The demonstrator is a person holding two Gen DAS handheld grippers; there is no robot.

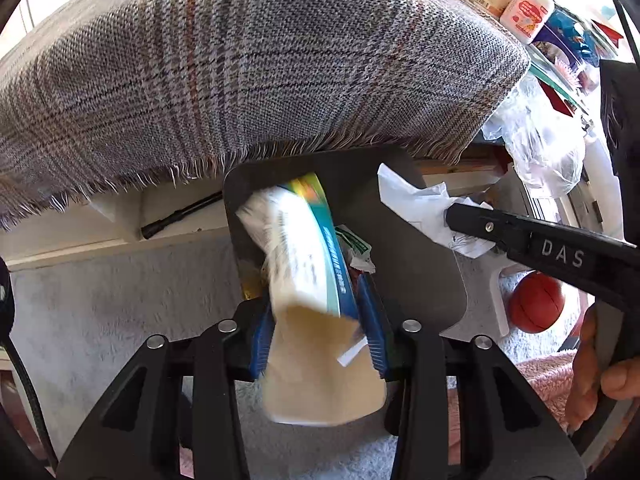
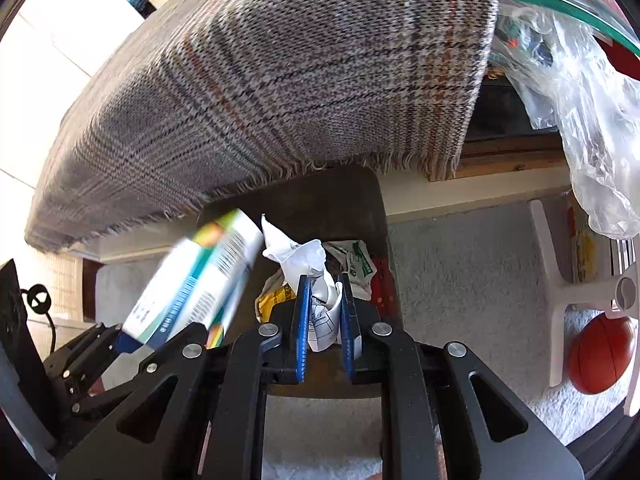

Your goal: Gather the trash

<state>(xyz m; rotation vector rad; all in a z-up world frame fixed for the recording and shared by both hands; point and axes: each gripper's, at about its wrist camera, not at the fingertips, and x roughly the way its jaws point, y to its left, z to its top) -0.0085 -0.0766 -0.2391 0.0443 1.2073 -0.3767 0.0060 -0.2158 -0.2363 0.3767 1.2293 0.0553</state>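
Observation:
A dark bin stands on the carpet below a plaid-covered seat; it also shows in the right wrist view. Wrappers lie inside it. My left gripper holds a flattened white and teal cardboard box between its blue pads, tilted over the bin mouth; the box is motion-blurred and shows in the right wrist view. My right gripper is shut on crumpled white paper above the bin; the paper also shows in the left wrist view.
A plaid cloth overhangs the bin. A clear plastic bag hangs at right. An orange ball lies beside a white chair leg. Bottles stand on a cluttered shelf. Grey carpet surrounds the bin.

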